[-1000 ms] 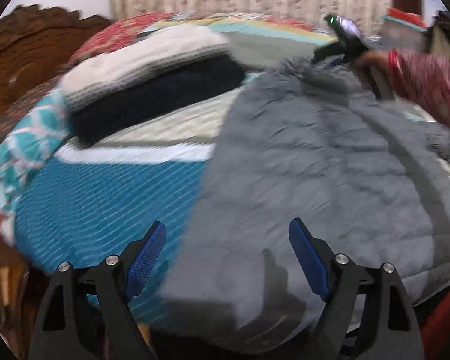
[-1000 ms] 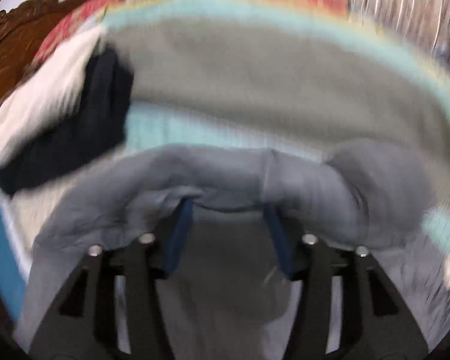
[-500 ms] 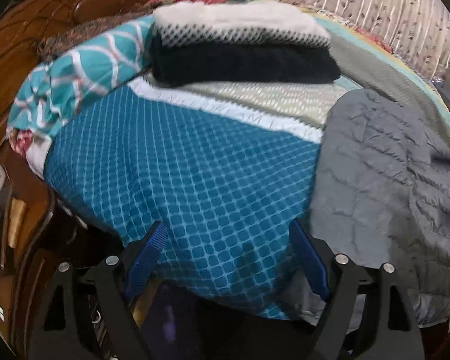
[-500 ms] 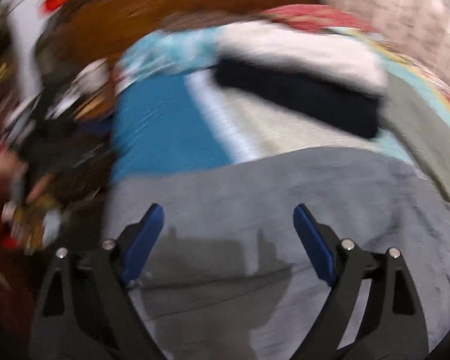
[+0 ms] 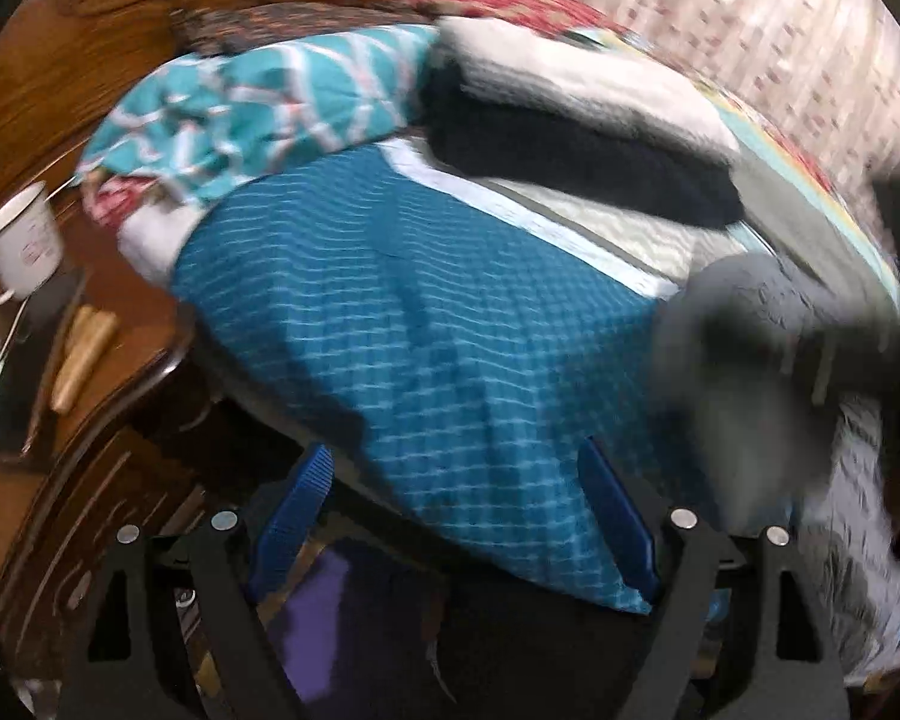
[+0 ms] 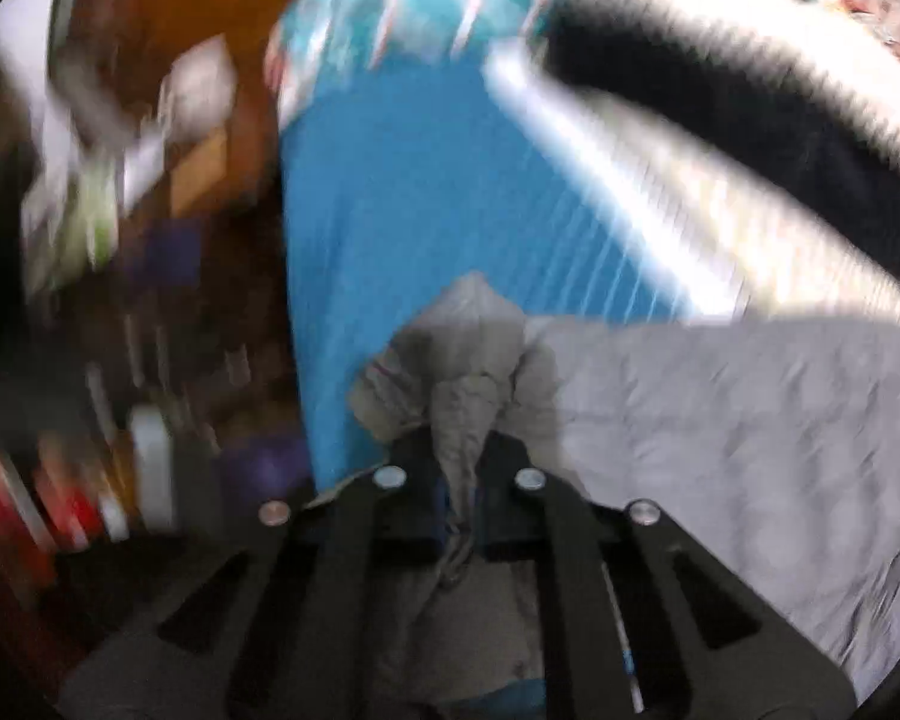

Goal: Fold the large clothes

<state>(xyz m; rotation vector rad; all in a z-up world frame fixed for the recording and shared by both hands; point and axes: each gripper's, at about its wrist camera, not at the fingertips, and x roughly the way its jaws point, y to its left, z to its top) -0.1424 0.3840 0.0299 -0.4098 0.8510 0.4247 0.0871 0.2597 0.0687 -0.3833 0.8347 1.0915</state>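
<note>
The grey jacket (image 6: 720,432) lies on the bed's blue cover (image 5: 426,348), one bunched corner pinched tight in the right tongs (image 6: 459,474), likely to pull a fold across, while the left tongs (image 5: 462,516) hover wide open and empty.

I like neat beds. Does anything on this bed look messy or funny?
The grey jacket looks messy: one edge is scrunched into a lump where the right gripper pinches it. The black and white folded clothes behind it look tidy, and the left gripper is open, holding nothing.
</note>
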